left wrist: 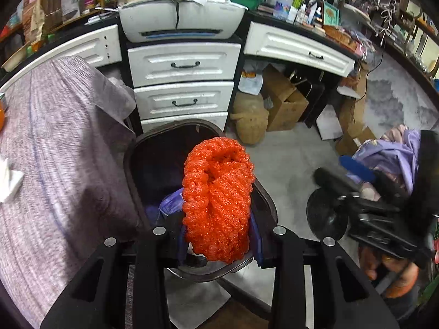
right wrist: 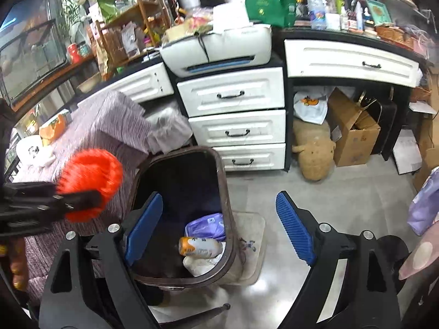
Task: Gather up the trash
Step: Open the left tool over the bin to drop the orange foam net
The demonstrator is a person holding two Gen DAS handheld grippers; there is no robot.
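The left tongs (left wrist: 216, 235) are closed on an orange foam net (left wrist: 218, 200) — a bunched fruit sleeve, by its look — which is gripped low down so that most of it stands clear above the fingers. It is held over the open mouth of the dark bin (left wrist: 131, 148), presumably so that it falls inside once let go. In the right wrist view the same net (right wrist: 90, 175) appears left of the bin (right wrist: 222, 170), over the grey-covered table (right wrist: 118, 115); the blur there makes the exact overlap hard to judge.

The right tongs (right wrist: 219, 227) stand wide, with nothing between the blue pads (right wrist: 295, 227). They are aimed at the bin, and a drink can (right wrist: 200, 246), a purple wrapper (right wrist: 205, 226) and some white paper (right wrist: 200, 264) lie inside it already — so this hand's load is judged to be delivered.

Hidden or unclear:
- The left pads are almost wholly covered by the net; the grip is read from the net's pinched waist.
- The bin's floor is dark, and its near wall is cut off by the tong frames.
- A white scrap (left wrist: 8, 181) lies at the table's edge — possibly further trash, but too little shows.
- A lilac bundle (left wrist: 389, 150) beside the right hand cannot be identified.
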